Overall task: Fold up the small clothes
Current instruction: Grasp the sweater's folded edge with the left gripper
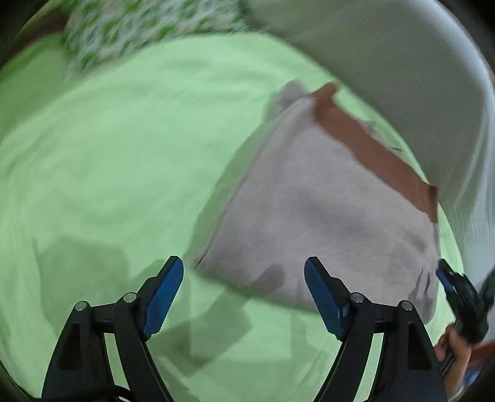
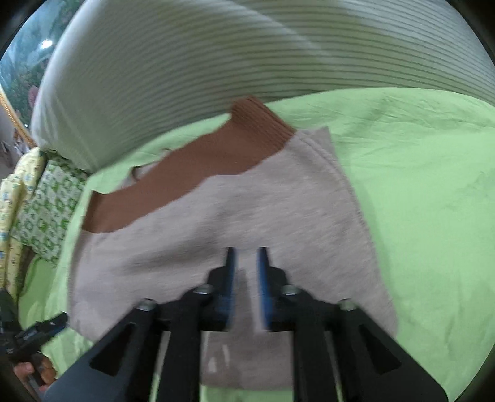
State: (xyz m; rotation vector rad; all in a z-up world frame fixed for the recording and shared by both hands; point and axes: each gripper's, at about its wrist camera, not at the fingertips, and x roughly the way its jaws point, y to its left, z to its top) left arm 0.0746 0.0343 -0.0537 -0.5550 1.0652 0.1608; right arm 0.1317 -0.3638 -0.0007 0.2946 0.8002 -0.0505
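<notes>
A small grey garment (image 1: 312, 201) with a brown ribbed waistband (image 1: 371, 148) lies flat on the light green bedsheet (image 1: 123, 154). My left gripper (image 1: 244, 272) is open and empty, hovering over the sheet at the garment's near left corner. In the right wrist view the garment (image 2: 216, 210) and its waistband (image 2: 198, 173) fill the middle. My right gripper (image 2: 246, 256) hovers over the garment's near edge with its blue pads a narrow gap apart and nothing between them. The right gripper also shows at the left wrist view's right edge (image 1: 458, 290).
A large white striped pillow (image 2: 216, 55) lies just beyond the waistband; it also shows in the left wrist view (image 1: 402, 62). A green-and-white patterned pillow (image 1: 139, 27) sits at the far side, seen at the left in the right wrist view (image 2: 52, 204).
</notes>
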